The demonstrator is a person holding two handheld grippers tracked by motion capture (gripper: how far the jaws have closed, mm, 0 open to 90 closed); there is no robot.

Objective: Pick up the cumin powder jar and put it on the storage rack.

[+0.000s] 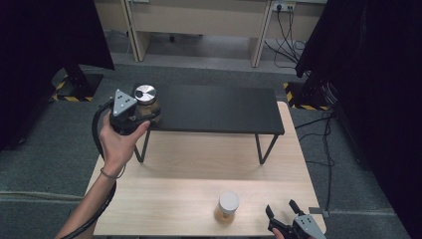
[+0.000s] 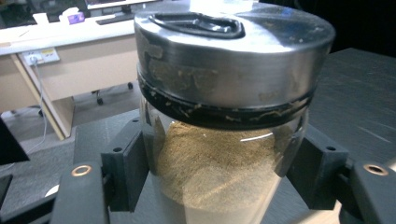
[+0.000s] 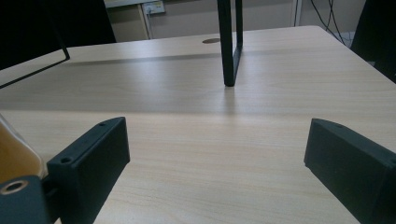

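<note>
A glass jar (image 1: 146, 102) with a silver metal lid and brownish powder inside is held at the left end of the black shelf (image 1: 219, 109), just above its top. My left gripper (image 1: 142, 115) is shut on the jar (image 2: 219, 158), its black pads (image 2: 126, 168) pressing both sides of the glass below the lid. A second jar (image 1: 228, 205) with a white lid and amber contents stands on the wooden table (image 1: 189, 169) near the front. To its right, my right gripper (image 1: 281, 208) rests open near the front edge, with bare wood between its jaws (image 3: 219, 154).
The black shelf stands on thin metal legs (image 3: 229, 42) across the back of the table. A sliver of the amber jar (image 3: 11, 154) shows at the left edge of the right gripper view. Grey carpet, dark curtains, and desks with cables surround the table.
</note>
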